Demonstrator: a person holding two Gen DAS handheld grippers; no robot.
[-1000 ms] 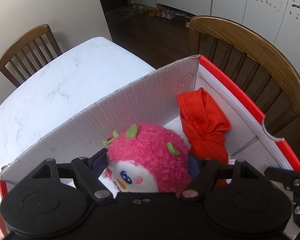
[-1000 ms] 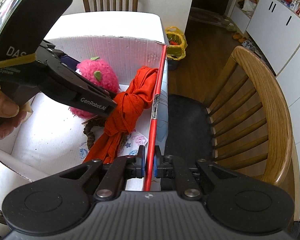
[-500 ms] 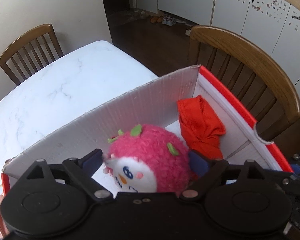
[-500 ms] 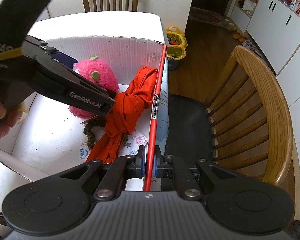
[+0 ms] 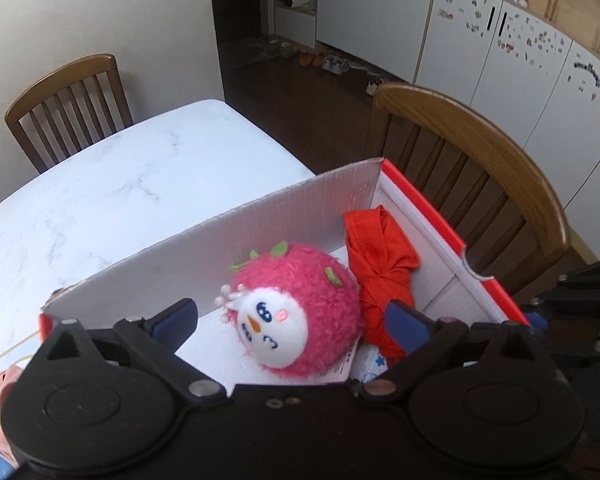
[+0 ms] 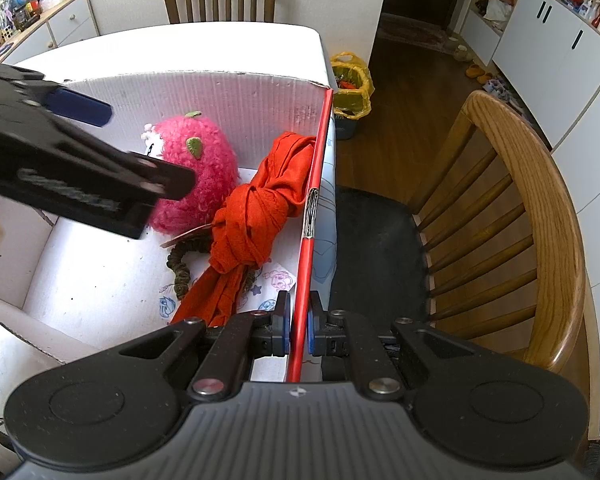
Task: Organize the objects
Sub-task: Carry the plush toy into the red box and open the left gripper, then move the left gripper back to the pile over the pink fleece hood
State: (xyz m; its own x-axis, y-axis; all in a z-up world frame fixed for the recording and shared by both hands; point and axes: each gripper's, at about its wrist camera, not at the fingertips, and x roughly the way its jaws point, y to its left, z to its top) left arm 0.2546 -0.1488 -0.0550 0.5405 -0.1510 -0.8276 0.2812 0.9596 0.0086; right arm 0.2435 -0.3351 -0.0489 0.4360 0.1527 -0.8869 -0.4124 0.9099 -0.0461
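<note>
While right gripper [image 6: 299,330] clamps box wall [image 6: 314,200] — left gripper [image 5: 292,318] spread, plush [image 5: 296,312] face-up.

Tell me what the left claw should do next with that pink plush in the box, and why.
Probably lift the left claw clear of the box. It is open, and the pink plush already rests on the box floor beside the red cloth, while the right claw grips the box's red edge.

Left wrist view: looks steeply down, close over the box [image 5: 284,220], toward a far chair [image 5: 68,104]. Right wrist view: at the box's red edge [image 6: 308,248], facing along it, close. Shared: box interior, pink plush [image 5: 296,308] [image 6: 200,176], red cloth [image 5: 380,264] [image 6: 260,212], white surface [image 5: 120,184].
</note>
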